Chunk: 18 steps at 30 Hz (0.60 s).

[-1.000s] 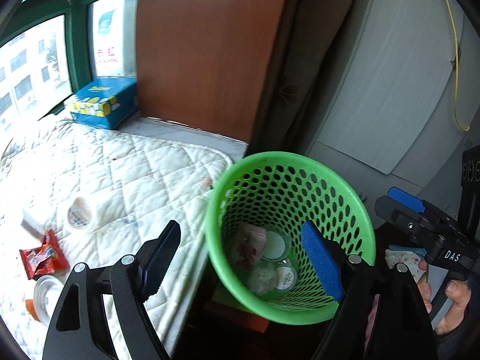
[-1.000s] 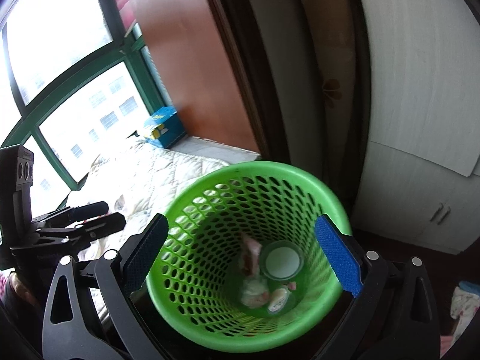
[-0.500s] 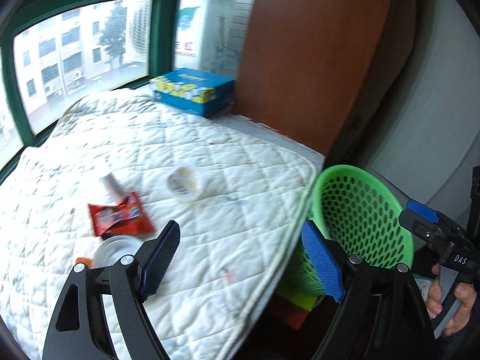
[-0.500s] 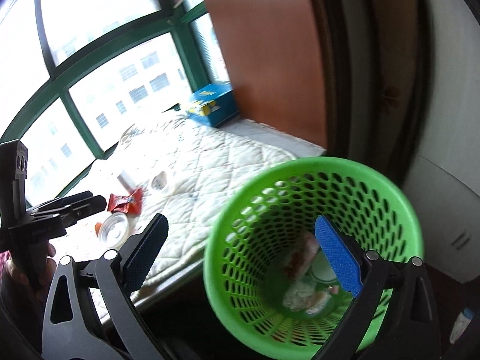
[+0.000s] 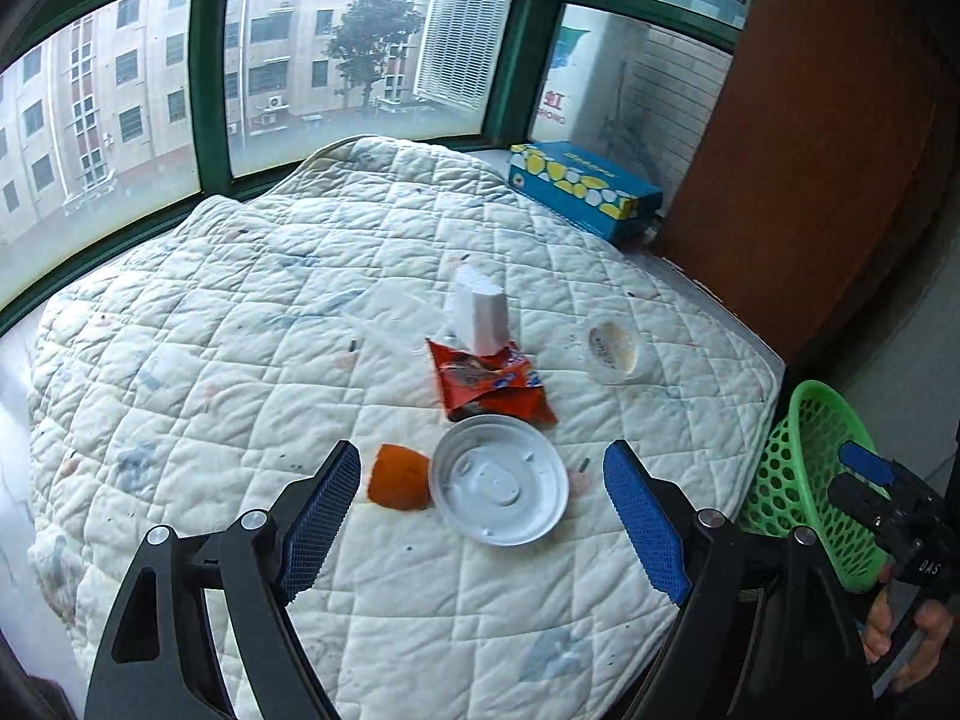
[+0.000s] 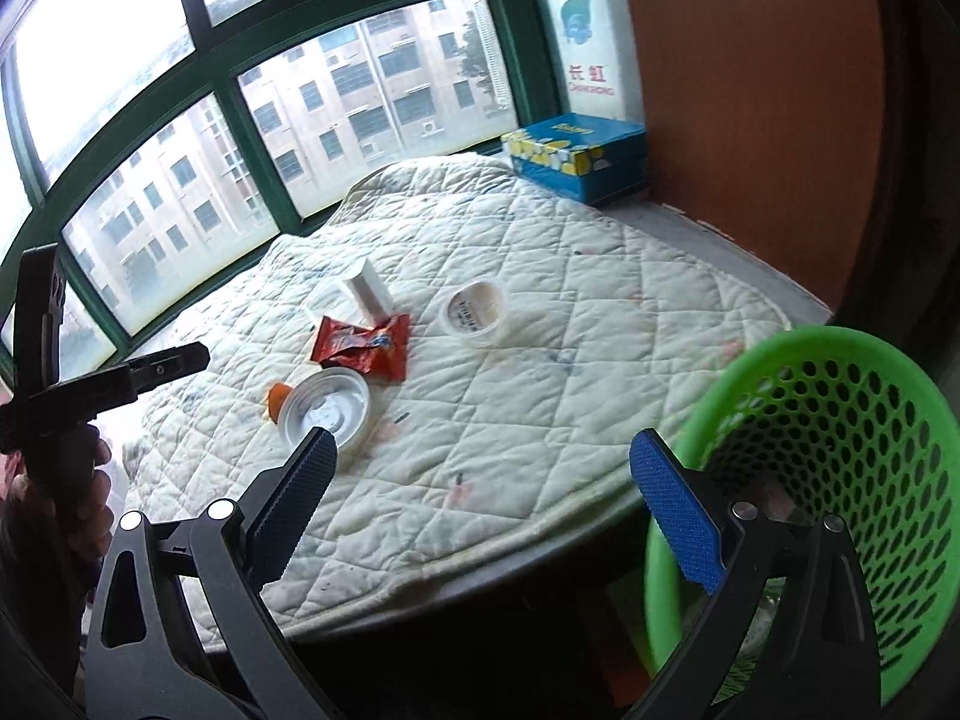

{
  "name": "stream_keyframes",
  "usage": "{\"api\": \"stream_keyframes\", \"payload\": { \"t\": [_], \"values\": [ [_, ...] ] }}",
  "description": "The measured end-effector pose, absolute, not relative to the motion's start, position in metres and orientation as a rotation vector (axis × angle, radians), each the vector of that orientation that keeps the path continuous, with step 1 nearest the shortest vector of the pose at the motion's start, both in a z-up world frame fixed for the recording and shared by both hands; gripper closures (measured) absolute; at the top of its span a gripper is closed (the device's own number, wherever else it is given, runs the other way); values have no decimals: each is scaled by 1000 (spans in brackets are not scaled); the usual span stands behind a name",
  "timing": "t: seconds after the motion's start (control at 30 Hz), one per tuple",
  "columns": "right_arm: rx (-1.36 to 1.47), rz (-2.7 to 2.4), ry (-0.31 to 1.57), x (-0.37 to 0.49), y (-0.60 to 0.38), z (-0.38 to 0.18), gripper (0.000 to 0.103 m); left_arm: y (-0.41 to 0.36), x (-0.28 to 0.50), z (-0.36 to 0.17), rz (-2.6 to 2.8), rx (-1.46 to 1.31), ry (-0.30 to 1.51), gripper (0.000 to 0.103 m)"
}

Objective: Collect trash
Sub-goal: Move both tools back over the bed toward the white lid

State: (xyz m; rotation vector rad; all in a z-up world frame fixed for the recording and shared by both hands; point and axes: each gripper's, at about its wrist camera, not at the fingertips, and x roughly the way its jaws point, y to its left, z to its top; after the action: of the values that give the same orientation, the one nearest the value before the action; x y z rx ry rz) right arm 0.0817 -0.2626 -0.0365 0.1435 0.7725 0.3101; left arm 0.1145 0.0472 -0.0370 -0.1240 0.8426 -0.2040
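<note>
Trash lies on a white quilted pad (image 5: 240, 360) (image 6: 540, 300): a grey plastic lid (image 5: 499, 479) (image 6: 324, 407), an orange scrap (image 5: 399, 476) (image 6: 276, 399), a red snack wrapper (image 5: 489, 381) (image 6: 363, 345), a white foam block (image 5: 477, 309) (image 6: 369, 291) and a small white tub (image 5: 612, 345) (image 6: 477, 312). My left gripper (image 5: 483, 516) hangs open just above the lid, nothing between its fingers. My right gripper (image 6: 480, 501) is open and empty over the pad's near edge, beside the green perforated basket (image 6: 840, 480) (image 5: 804, 480).
A blue and yellow tissue box (image 5: 585, 189) (image 6: 576, 150) sits at the pad's far corner against a brown wooden panel (image 5: 810, 150). Green-framed windows (image 5: 210, 60) run along the far side. A hand (image 5: 912, 636) holds the right gripper's handle by the basket.
Both grippers swung left from over the basket to the quilted pad. The basket slid to the right edge of both views; the trash on the pad came under the left gripper.
</note>
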Motion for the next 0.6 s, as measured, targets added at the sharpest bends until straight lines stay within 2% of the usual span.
{"api": "stream_keyframes", "payload": {
  "t": [0.6],
  "values": [
    [-40,552,916,134,-120,-96,6,134,101,-63,-48,-224,873,23]
  ]
}}
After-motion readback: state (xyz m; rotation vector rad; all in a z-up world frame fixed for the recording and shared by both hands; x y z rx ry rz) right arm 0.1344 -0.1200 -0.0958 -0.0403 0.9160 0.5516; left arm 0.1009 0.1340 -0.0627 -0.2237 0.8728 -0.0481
